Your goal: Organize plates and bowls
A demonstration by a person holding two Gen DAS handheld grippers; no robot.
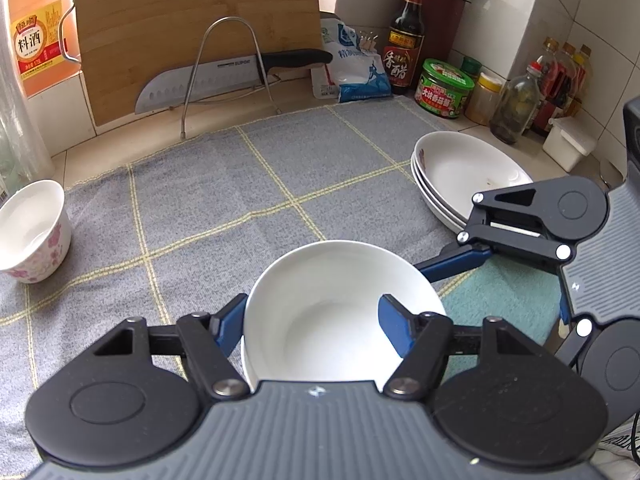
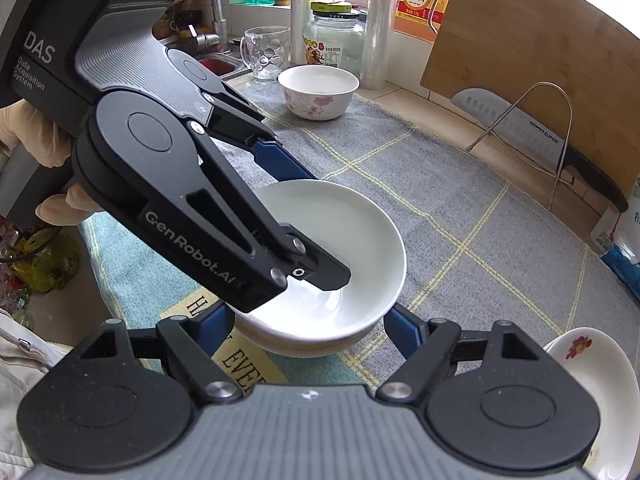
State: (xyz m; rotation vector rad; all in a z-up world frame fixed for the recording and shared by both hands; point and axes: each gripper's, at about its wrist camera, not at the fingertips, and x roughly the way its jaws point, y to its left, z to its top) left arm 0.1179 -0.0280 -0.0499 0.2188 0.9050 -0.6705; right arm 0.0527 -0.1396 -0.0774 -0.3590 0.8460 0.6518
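The left tool [image 1: 312,320] pinches the rim of the white bowl [image 2: 332,256] stacked mid-mat [image 1: 240,184], left of the plates [image 1: 468,172]. The right tool [image 2: 308,328] straddles the stack, spread and not visibly touching. A thin rim pinch could slip, tipping the bowl or dragging the stack.

Knife [image 1: 208,80] on wire rack [image 1: 228,68], against cutting board [image 1: 192,12]
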